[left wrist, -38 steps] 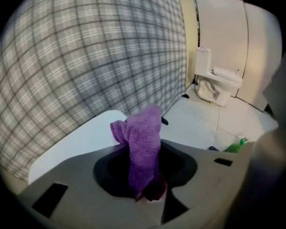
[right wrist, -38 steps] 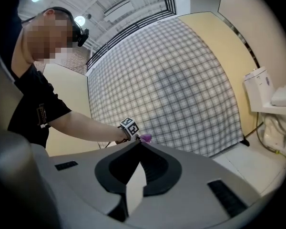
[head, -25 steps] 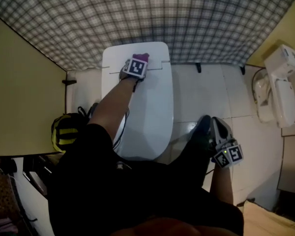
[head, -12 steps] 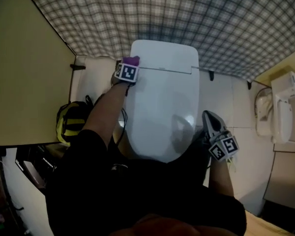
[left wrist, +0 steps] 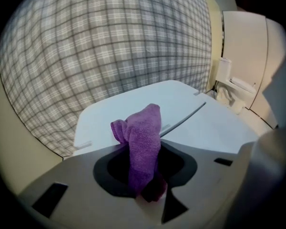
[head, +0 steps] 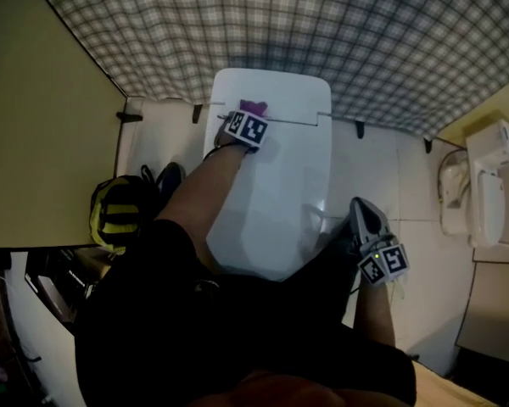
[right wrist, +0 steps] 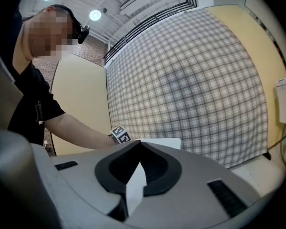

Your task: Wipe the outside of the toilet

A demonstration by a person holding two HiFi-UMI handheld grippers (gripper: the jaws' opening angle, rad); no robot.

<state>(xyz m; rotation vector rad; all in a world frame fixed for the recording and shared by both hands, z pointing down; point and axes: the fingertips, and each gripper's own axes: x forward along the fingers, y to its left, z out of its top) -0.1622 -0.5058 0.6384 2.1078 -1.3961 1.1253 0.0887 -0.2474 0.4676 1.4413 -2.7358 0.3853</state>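
In the upper centre of the head view, our left gripper reaches over the back of the toilet, where the closed lid meets the tank. Its jaws are pinching a purple cloth. The left gripper view shows the bunched end of the cloth standing out of the jaws above the white top, close to the seam. We cannot tell whether it is pressing on the surface.

Our right gripper hangs low at the right of the head view, beside the toilet's front corner and apart from it. Its jaws are pressed together with nothing between them.

We judge the cloth to be soft, light terry that folds and slips easily, so a deep pinch on the bunched middle, as here, suits it. A hold on one corner would let it trail and drag loose. The toilet is hard, smooth and fixed, and the lid probably flexes a little on its hinge. Firm flat strokes should therefore be safe, though the glossy shell gives the cloth little to catch on.

The lid, the sides and the bowl's outside lower in the frame look to be what is left to wipe.

A yellow-and-black bag sits on the floor at the left, near the toilet's side.
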